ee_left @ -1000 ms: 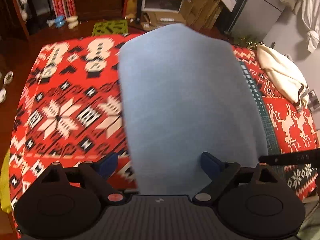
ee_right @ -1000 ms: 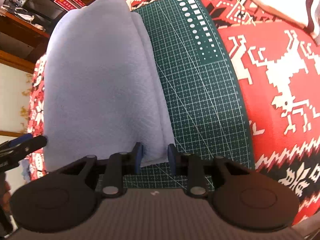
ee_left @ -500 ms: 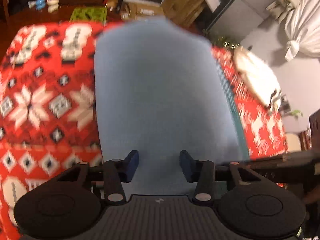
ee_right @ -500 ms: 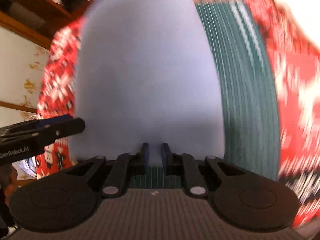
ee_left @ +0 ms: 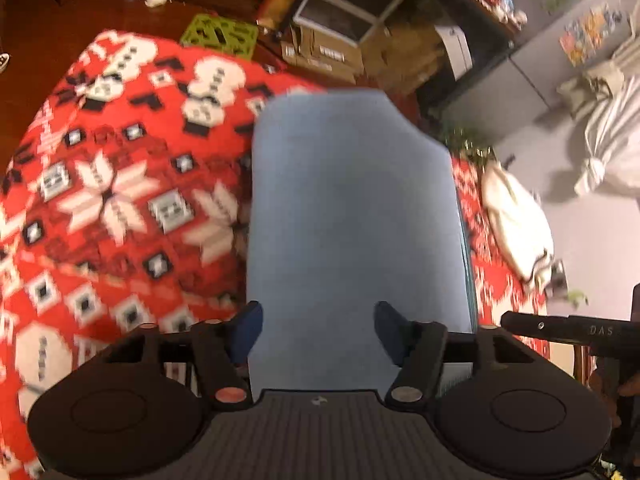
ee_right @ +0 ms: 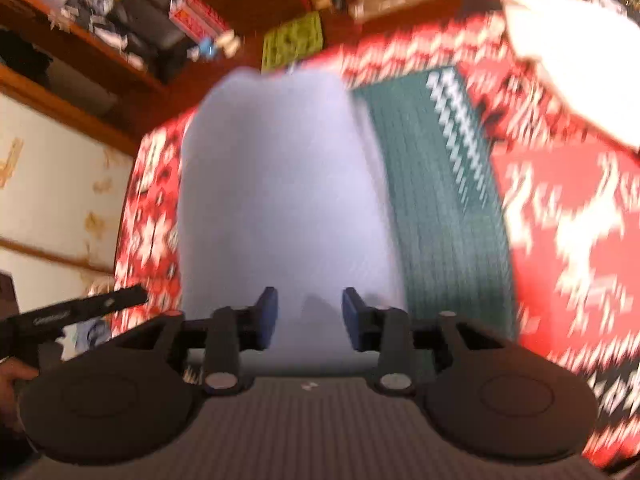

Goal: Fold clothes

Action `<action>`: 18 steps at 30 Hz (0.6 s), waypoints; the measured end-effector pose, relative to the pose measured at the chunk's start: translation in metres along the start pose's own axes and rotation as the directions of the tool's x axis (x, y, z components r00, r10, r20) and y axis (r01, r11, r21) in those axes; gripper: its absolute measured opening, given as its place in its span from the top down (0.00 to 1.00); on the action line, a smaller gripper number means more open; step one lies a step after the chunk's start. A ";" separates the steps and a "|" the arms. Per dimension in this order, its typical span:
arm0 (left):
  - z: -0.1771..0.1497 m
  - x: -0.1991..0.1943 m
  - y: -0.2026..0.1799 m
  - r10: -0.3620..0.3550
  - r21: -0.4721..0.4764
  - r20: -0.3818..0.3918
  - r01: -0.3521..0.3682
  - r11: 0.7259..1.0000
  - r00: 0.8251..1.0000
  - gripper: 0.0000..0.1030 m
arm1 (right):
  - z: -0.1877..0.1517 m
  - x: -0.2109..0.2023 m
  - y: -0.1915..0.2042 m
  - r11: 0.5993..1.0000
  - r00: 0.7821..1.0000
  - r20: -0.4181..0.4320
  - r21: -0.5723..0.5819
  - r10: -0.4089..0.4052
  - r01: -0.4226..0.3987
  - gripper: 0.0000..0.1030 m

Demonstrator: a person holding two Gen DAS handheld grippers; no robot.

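A folded light blue cloth (ee_left: pixel 352 216) lies as a long rectangle on the red patterned blanket (ee_left: pixel 120 200). In the left wrist view my left gripper (ee_left: pixel 319 330) stands open over the cloth's near end, one finger off each side. The right wrist view is blurred. There the same cloth (ee_right: pixel 280 184) partly covers a green cutting mat (ee_right: pixel 440 208), and my right gripper (ee_right: pixel 310 318) is open above the near edge with nothing pinched. Each view shows the other gripper at its side edge: the right one (ee_left: pixel 560 330) and the left one (ee_right: pixel 80 308).
A white garment (ee_left: pixel 516 224) lies heaped on the blanket right of the mat, also in the right wrist view as the white garment (ee_right: pixel 568 64). Beyond the far edge of the blanket are boxes, shelves and a green crate (ee_left: pixel 218 36) on a wooden floor.
My right gripper, which pinched the cloth's near edge, has opened and let it go. My left gripper narrowed, then spread again. Both views have drawn back from the cloth.
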State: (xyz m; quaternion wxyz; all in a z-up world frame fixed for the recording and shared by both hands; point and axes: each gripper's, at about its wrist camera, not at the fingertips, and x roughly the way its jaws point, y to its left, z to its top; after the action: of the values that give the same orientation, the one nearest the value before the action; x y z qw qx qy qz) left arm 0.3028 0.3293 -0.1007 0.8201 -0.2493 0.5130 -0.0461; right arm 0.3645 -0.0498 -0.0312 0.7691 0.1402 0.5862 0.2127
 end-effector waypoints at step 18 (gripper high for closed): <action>0.045 0.074 0.045 -0.075 -0.239 0.031 0.080 0.968 0.997 0.18 | 0.076 0.128 -0.096 0.938 0.948 -0.032 0.162 0.316 -0.307 0.20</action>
State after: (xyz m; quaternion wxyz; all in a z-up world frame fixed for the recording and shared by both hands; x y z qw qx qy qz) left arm 0.3685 0.3603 -0.1665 0.7869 -0.3669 0.4960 -0.0131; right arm 0.4816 -0.0681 -0.1630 0.6954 0.2843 0.5931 0.2895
